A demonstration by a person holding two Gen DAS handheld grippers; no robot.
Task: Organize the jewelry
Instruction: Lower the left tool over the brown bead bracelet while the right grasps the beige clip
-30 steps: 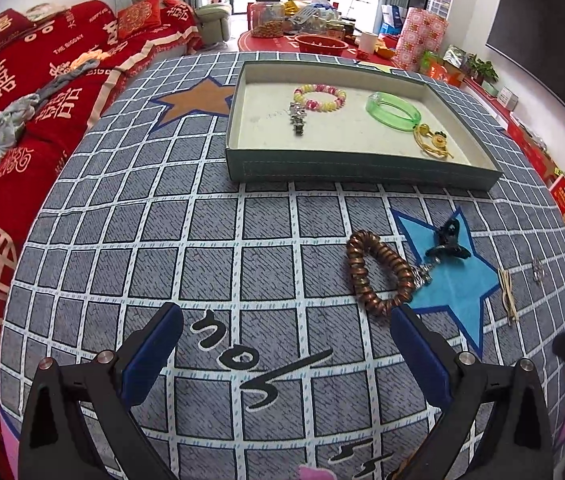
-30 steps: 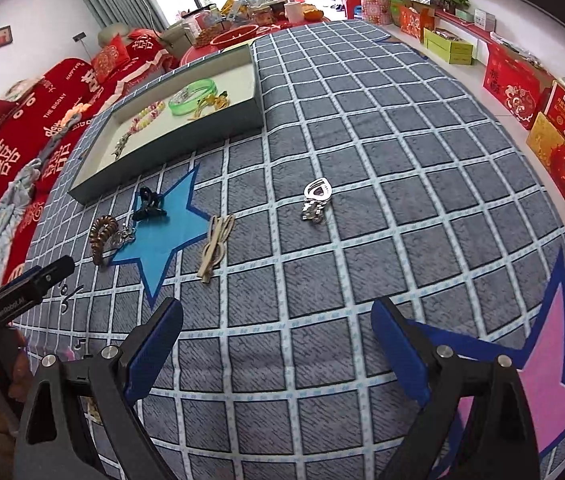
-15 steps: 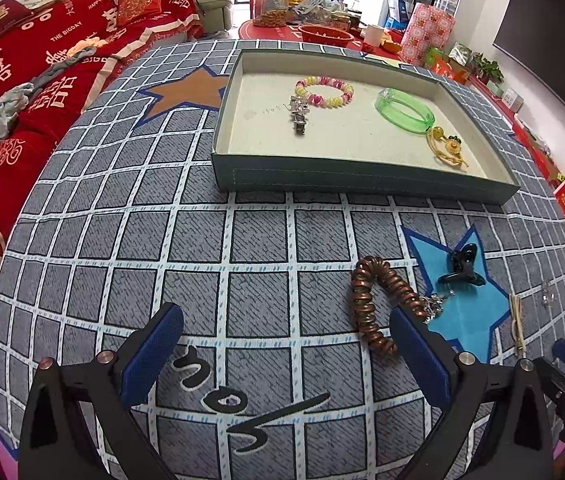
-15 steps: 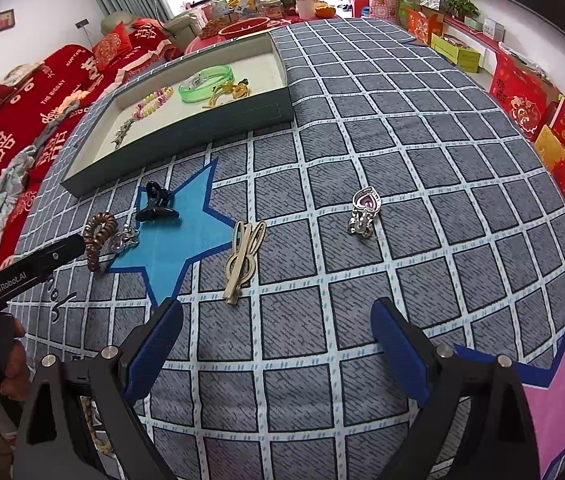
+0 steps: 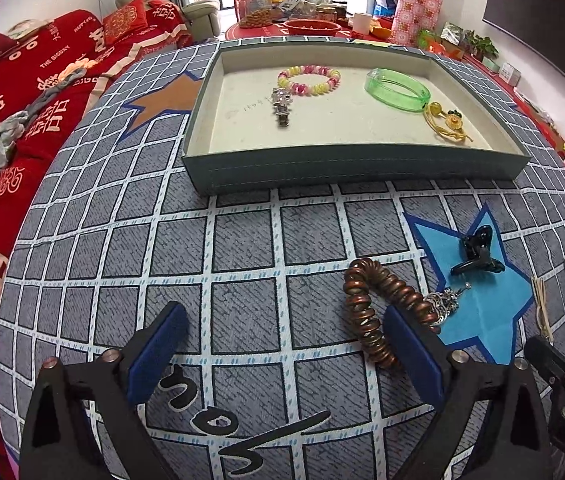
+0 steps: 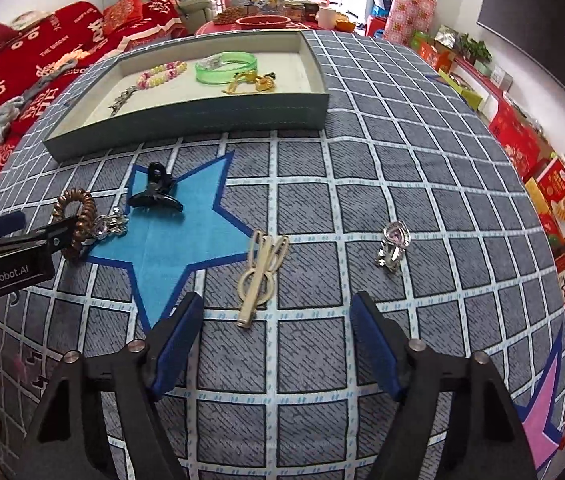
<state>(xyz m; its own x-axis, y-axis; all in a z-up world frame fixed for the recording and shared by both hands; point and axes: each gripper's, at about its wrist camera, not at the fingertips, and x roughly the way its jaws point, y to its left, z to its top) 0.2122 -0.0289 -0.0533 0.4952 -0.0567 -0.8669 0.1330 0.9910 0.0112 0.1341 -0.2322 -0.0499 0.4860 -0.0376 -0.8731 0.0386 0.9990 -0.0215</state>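
Observation:
A grey-green tray (image 5: 346, 176) (image 6: 186, 116) at the back of the table holds a pink-yellow bead bracelet (image 5: 309, 79), a green bangle (image 5: 397, 89), a silver charm (image 5: 282, 106) and a yellow pendant (image 5: 448, 124). On the mat lie a brown coil bracelet (image 5: 366, 316) (image 6: 76, 220), a black claw clip (image 5: 478, 252) (image 6: 154, 190), a cream hair clip (image 6: 260, 276) and a silver pendant (image 6: 392, 246). My left gripper (image 5: 282, 350) is open, its right finger beside the coil bracelet. My right gripper (image 6: 276, 334) hovers just short of the cream clip, its jaws closing with nothing between them.
The table wears a grey grid mat (image 6: 322, 200) with a blue star (image 6: 178, 236). A red sofa (image 5: 22, 92) lies on the left. Red boxes (image 6: 562, 200) line the right side. A cluttered table (image 5: 302, 12) stands behind the tray.
Both grippers have moved forward toward the mat's items. The coil bracelet now sits at the left gripper's right finger, the cream clip just ahead of the right gripper, whose jaws have narrowed.

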